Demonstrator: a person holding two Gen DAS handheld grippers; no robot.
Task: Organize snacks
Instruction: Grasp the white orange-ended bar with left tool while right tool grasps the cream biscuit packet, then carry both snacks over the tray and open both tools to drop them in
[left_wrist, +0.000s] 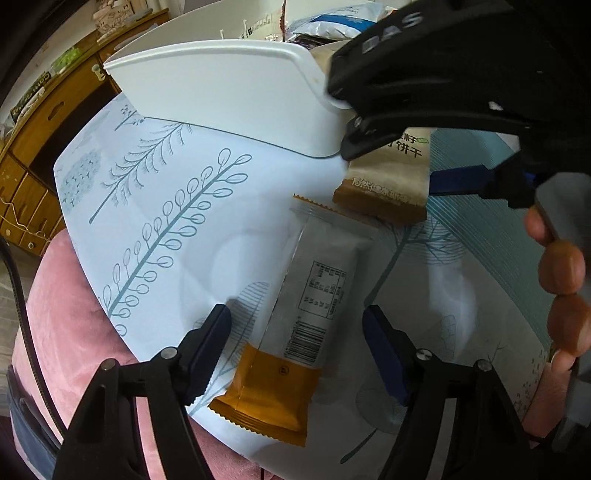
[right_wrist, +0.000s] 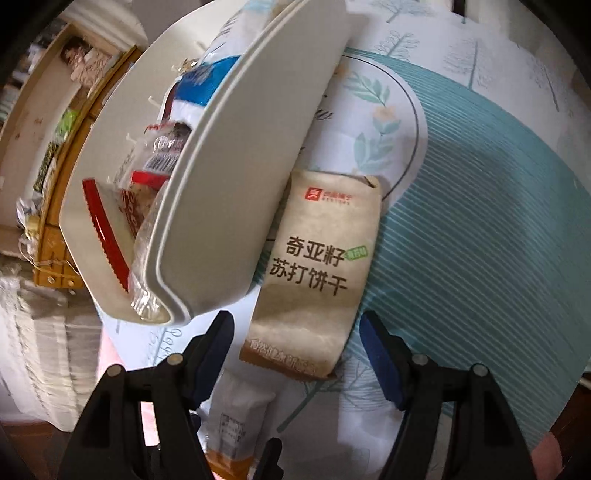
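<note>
Your left gripper (left_wrist: 295, 325) points steeply down with its jaws apart, straddling a long snack bar (left_wrist: 295, 314) in a glossy white-and-clear wrapper with orange crimped ends, a barcode and a printed table; the pads do not press on it. Your right gripper (right_wrist: 295, 339) is likewise spread, hanging over the lower end of a matte tan cracker packet (right_wrist: 317, 273) printed "奇亚籽 苏打饼干" under a small red logo, without clamping it. Both packets lie flat on the desk (left_wrist: 147, 206), covered in smooth pale-blue cloth with leaf drawings. The packet's edge sits just beside a curved white plastic bin (right_wrist: 240, 177), which holds crinkly wrappers, one red-edged, one blue.
</note>
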